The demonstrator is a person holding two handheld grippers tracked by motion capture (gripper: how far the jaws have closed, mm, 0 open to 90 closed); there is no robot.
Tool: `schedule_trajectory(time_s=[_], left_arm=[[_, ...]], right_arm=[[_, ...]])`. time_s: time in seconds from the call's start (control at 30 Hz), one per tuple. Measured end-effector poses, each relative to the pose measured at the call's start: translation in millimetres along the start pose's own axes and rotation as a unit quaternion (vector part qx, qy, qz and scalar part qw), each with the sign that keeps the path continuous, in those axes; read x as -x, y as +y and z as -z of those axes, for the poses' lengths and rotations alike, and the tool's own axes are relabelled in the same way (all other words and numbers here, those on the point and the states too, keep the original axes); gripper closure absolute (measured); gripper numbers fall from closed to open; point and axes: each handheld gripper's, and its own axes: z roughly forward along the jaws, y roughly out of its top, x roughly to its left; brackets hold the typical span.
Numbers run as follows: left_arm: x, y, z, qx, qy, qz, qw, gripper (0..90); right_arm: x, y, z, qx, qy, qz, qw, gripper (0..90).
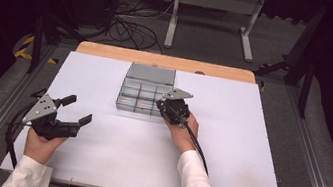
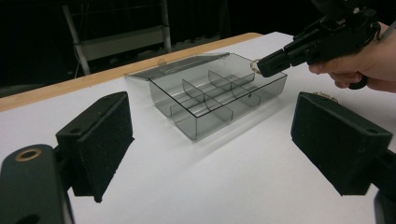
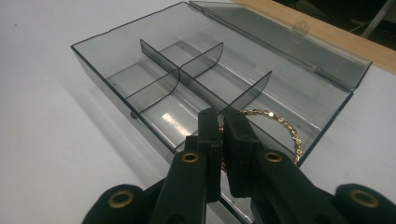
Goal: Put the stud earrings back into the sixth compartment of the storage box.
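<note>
Gold bead bracelet (image 3: 280, 123): pinched at one side by the right claw (image 3: 223, 122), jaws drawn together on it. The loop hangs over the box's corner compartment nearest that claw, just above or inside the wall; cannot tell whether it touches the floor of the compartment. In the left claw's view the bracelet (image 2: 254, 66) shows as a small ring at the jaw tips of the right claw (image 2: 271, 63).

Smoked clear plastic box (image 1: 140, 94): six compartments, lid folded back flat behind it, sitting mid-worktop. The other compartments look bare.

Right hand (image 1: 184, 129): forearm in a white sleeve runs up from the bottom edge, claw (image 1: 165, 104) pointed forward and slightly down at the box's near right corner, cable trailing back along the arm.

Left hand (image 1: 43, 142): low at the left of the white worktop (image 1: 226, 148), well apart from the box. Left claw (image 1: 78, 110) jaws stand wide apart, nothing between them, aimed across toward the box.

Beyond the worktop's wooden far edge: cables on the floor and a white frame stand. Nothing lies between either claw and the box.
</note>
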Motion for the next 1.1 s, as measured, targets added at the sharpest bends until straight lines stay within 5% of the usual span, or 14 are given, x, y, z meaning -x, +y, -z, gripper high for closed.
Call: schedule_trajectory(time_s=[0.03, 0.57, 1.1], left_arm=[[-0.4, 0.0, 0.0, 0.000, 0.001, -0.002, 1.0000, 13.4], [-0.4, -0.8, -0.9, -0.003, 0.001, -0.002, 1.0000, 13.4], [1.3, -0.9, -1.8, -0.005, -0.001, -0.001, 1.0000, 13.4]], right_arm=[[0.0, -0.3, -1.5, 0.005, -0.001, -0.002, 1.0000, 71.4], [2.8, -4.9, 26.1, 0.033, -0.007, -0.011, 0.9994, 33.7], [26.1, -34.9, 57.2, 0.025, -0.033, -0.029, 0.9987, 35.9]])
